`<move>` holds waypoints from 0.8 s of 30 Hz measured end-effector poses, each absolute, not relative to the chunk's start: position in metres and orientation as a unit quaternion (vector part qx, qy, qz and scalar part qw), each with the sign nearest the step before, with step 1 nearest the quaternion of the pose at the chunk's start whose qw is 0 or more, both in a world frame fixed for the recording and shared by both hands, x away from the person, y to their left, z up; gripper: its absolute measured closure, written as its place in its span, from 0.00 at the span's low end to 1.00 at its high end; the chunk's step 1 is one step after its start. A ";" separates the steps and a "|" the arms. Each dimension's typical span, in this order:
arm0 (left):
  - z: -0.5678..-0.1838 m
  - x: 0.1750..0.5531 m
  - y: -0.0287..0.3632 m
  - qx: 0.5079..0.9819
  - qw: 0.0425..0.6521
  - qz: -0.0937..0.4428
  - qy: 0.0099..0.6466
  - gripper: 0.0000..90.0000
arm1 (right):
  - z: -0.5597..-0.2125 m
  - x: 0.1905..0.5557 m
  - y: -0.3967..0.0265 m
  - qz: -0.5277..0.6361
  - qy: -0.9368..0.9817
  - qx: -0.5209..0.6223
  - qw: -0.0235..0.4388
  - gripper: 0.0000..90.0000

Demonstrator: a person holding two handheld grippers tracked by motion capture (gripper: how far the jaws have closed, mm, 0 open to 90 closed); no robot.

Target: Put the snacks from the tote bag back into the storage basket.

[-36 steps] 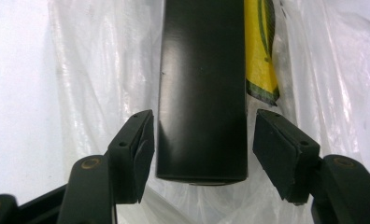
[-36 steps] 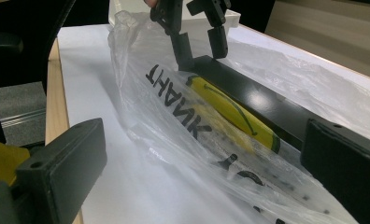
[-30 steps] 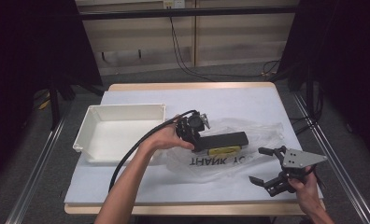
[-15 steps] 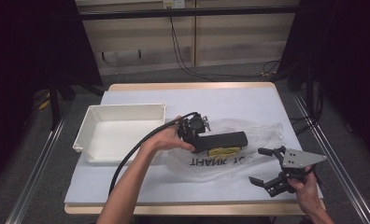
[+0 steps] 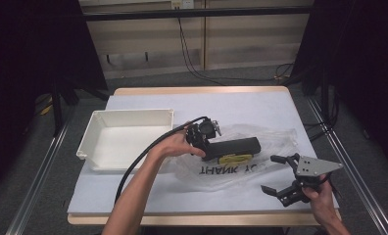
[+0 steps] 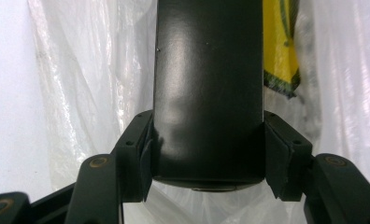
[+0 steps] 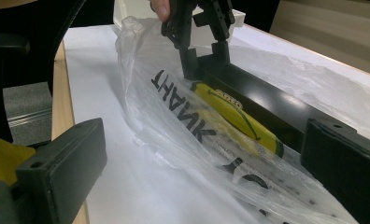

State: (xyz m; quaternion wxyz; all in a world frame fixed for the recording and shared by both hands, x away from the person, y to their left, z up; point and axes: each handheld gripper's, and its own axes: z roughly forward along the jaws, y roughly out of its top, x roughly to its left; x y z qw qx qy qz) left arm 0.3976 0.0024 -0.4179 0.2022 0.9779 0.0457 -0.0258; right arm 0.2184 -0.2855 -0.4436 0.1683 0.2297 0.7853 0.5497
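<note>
Left hand-held gripper point(image 6: 206, 186) view: pads clamp black box point(image 6: 206, 88); high view hides contact.

Black hand-held gripper point(image 5: 280, 174), grey three-cornered plate point(image 5: 317, 166)

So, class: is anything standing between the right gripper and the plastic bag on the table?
Nothing visible does. The right gripper, fingers apart, faces the plastic bag across bare white table cover.

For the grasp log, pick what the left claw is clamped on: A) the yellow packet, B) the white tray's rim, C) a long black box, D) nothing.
C: in the left gripper view the left claw has both pads pressed against the sides of the long black box.
</note>
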 end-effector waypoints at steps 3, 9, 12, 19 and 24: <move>-0.412 0.397 0.004 0.976 0.212 -0.026 0.047 0.48 | -0.443 0.218 -0.286 0.551 0.785 0.228 0.169 0.00; -0.403 0.394 0.006 0.973 0.225 -0.023 0.040 0.48 | -0.442 0.217 -0.287 0.551 0.783 0.231 0.170 0.00; -0.398 0.393 0.007 0.969 0.242 -0.023 0.041 0.48 | -0.441 0.216 -0.288 0.551 0.783 0.230 0.172 0.00; -0.387 0.390 0.010 0.965 0.257 -0.016 0.040 0.48 | -0.440 0.215 -0.290 0.554 0.781 0.229 0.174 0.00; -0.382 0.388 0.013 0.960 0.275 -0.011 0.044 0.48 | -0.440 0.215 -0.290 0.553 0.781 0.231 0.175 0.00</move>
